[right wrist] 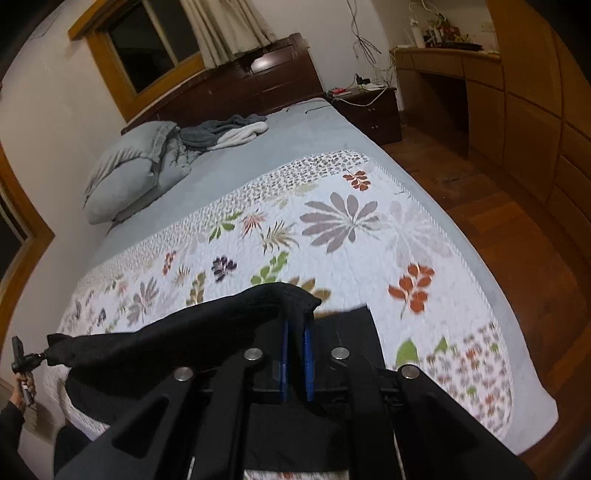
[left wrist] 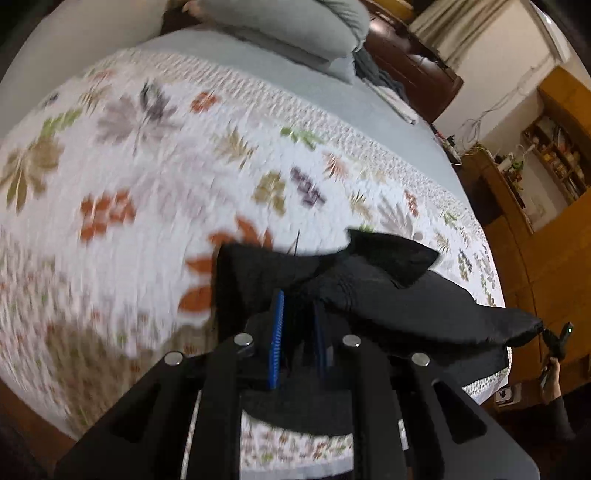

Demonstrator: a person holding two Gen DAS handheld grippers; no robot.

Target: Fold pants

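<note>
Black pants (right wrist: 166,354) hang stretched sideways between our two hands above the bed (right wrist: 369,236), left gripper (left wrist: 299,306) and right gripper (right wrist: 297,325) each clamped on one end.

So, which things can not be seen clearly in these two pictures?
- Black pants: lower part cut off behind the left tool in the left wrist view.
- Floral quilt: blurred, left wrist view.
- Desk items: too small, right wrist view.
</note>
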